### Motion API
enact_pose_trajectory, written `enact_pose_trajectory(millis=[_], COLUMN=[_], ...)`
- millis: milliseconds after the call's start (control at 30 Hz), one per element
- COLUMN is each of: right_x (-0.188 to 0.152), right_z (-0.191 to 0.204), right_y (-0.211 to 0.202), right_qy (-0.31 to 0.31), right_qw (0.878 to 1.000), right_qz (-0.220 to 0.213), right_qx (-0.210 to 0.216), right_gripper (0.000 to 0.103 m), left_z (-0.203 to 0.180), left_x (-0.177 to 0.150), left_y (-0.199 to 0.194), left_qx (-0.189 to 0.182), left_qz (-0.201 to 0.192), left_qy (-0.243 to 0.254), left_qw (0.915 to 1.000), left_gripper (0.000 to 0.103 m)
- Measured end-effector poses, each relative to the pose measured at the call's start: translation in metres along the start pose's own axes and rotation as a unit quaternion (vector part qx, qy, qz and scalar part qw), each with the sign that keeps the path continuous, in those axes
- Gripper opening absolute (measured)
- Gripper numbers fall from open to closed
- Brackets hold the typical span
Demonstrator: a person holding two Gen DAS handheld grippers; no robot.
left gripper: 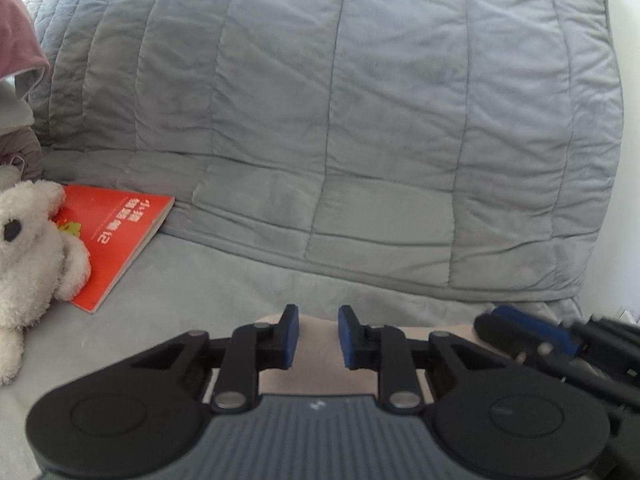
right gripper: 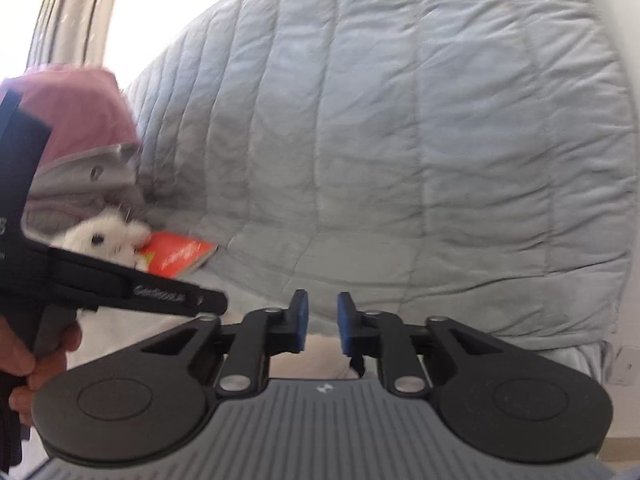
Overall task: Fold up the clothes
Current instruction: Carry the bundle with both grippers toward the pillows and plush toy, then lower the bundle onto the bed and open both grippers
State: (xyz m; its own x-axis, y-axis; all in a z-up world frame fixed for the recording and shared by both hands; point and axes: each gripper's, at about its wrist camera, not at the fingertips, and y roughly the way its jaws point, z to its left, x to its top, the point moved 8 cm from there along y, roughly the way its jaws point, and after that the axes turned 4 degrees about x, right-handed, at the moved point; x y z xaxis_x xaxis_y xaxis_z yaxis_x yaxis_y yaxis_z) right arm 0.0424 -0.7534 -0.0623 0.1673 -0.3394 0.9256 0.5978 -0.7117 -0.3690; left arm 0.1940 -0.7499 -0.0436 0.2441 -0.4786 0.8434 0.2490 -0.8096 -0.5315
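- closest to the left wrist camera, the left gripper (left gripper: 318, 336) had its blue-padded jaws parted with nothing between them, poised over a beige garment (left gripper: 316, 364) that lay flat on the grey bed surface (left gripper: 208, 292).
- at the right edge of that view the right gripper (left gripper: 528, 334) came in blurred, its blue pad near the garment's far right corner — whether it touched the cloth could not be told.
- from the right wrist camera, the right gripper's own jaws were likewise apart and empty; a pale strip of the garment showed beneath them.
- a hand (right gripper: 36, 356) held the left gripper's black body at the left side of that view.
- a grey quilted blanket (left gripper: 360, 120) was heaped behind the garment, filling most of both views.
- off to the left lay a red book (left gripper: 116, 240) (white lettering on the cover), with a white plush toy (left gripper: 28, 248) resting against it.
- pink and grey clothes (right gripper: 84, 136) were piled behind the toy.
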Motion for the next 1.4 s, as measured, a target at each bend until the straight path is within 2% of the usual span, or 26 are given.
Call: enact_pose_trajectory(millis=[33,133,300,400,500,567,633,733,967,1067,1133,1267,1367,1400], right_x=[0.000,-0.002,0.001,0.003,0.005,0.006,0.008,0.003,-0.009,-0.014,-0.017,-0.003,0.005,0.007], right_z=[0.001,0.004,0.004,0.005,0.005,0.005,0.005,0.010,0.022,0.027,0.030,0.028,0.023,0.019], right_y=[0.005,0.021,0.006,-0.004,-0.014,-0.021,-0.027,-0.037,-0.062,-0.073,-0.080,-0.099,-0.110,-0.114], right_qy=[-0.012,-0.048,-0.042,-0.038,-0.033,-0.030,-0.027,-0.022,-0.010,-0.005,-0.001,0.016,0.030,0.040], right_qw=[1.000,0.998,0.998,0.998,0.998,0.997,0.997,0.996,0.993,0.991,0.989,0.990,0.988,0.988], right_qz=[0.008,0.030,0.020,0.013,0.005,0.001,-0.004,0.016,0.066,0.087,0.101,0.114,0.138,0.141], right_qx=[0.002,0.010,0.032,0.045,0.058,0.067,0.075,0.082,0.096,0.102,0.106,0.085,0.057,0.046], right_gripper=[0.013,0.013,0.015,0.018,0.028,0.033,0.033,0.033,0.033,0.033,0.034,0.052,0.054,0.054], left_z=[0.000,0.000,0.000,0.000,0.003,0.006,0.010,0.013,0.015,0.004,-0.003,-0.014,-0.016,-0.016], left_x=[-0.003,-0.015,-0.020,-0.010,-0.006,-0.010,-0.020,-0.040,-0.085,-0.086,-0.085,-0.084,-0.086,-0.086], left_y=[0.004,0.016,0.019,0.000,-0.029,-0.051,-0.068,-0.084,-0.110,-0.132,-0.144,-0.165,-0.177,-0.180], left_qx=[-0.003,-0.007,0.001,-0.004,-0.003,-0.004,-0.001,0.010,0.025,0.034,0.058,0.103,0.128,0.134], left_qz=[0.007,0.022,0.005,-0.009,-0.026,-0.040,-0.044,-0.040,0.001,0.014,0.037,0.091,0.127,0.136], left_qy=[0.002,0.008,-0.015,-0.010,0.001,-0.006,-0.016,-0.021,-0.067,-0.067,-0.057,-0.047,-0.054,-0.056], left_qw=[1.0000,0.9997,0.9999,0.9999,0.9997,0.9992,0.9989,0.9990,0.9975,0.9971,0.9960,0.9894,0.9821,0.9800], left_gripper=[0.017,0.014,0.013,0.015,0.019,0.019,0.020,0.020,0.021,0.029,0.035,0.044,0.047,0.050])
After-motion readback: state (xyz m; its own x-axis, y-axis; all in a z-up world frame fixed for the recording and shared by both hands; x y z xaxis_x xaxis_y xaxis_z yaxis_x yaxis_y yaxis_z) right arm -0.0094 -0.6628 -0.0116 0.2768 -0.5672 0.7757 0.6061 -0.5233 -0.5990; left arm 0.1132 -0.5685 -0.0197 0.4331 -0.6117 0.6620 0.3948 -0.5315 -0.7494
